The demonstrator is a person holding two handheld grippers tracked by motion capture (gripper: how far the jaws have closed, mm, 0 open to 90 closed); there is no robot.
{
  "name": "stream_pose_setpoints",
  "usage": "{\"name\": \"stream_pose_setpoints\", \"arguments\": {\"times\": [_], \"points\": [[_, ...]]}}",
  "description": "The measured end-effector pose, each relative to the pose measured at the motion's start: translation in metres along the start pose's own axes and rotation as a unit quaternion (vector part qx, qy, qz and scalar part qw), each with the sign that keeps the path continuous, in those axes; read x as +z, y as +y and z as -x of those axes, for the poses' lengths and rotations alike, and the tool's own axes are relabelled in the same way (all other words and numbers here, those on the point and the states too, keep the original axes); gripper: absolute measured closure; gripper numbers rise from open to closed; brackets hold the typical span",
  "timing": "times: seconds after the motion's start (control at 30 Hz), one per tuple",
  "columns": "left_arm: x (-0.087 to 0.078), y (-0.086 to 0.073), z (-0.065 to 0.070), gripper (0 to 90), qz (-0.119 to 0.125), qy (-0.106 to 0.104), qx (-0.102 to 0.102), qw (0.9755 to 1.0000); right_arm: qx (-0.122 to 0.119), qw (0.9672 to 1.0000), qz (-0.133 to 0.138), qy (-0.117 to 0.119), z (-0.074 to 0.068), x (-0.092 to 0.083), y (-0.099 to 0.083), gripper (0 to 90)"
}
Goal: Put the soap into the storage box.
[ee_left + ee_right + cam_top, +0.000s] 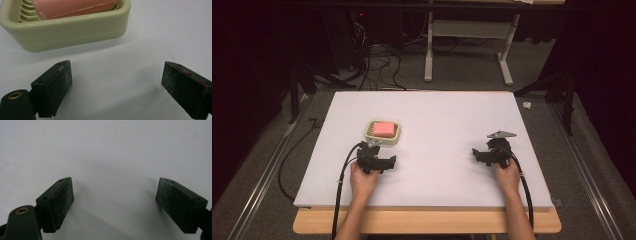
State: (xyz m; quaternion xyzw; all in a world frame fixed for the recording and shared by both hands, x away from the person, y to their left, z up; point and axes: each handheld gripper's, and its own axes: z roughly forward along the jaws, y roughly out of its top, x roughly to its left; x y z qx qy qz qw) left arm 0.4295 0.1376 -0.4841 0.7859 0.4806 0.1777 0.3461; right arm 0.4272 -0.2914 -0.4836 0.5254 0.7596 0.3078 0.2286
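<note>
Soap dish [75, 30] just beyond left jaws

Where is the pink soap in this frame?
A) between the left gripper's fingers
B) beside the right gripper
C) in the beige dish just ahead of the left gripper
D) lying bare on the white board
C: the soap lies in the dish, just beyond the open left gripper, whose fingers hold nothing.

A white board [437, 125] covers a wooden table [427, 222] on grey carpet [262, 165]. Behind, a white desk frame [467, 35], tangled cables [377, 60] and dark curtains [607, 75].
</note>
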Motion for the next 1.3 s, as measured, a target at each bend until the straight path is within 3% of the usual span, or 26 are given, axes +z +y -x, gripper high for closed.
{"name": "stream_pose_setpoints", "arguments": {"times": [0.27, 1.3], "points": [[0.0028, -0.0018, 0.0038, 10.2, -0.001, 0.014, 0.013, 0.9998, 0.000, 1.0000, 0.000, 0.000, 0.0000, 0.0000, 0.0000, 15.4], [0.0029, -0.0036, 0.0041, 9.9, 0.003, 0.015, 0.014, 0.9998, -0.001, 1.0000, -0.001, 0.000, 0.0000, -0.0002, 0.0000, 15.5]]}}
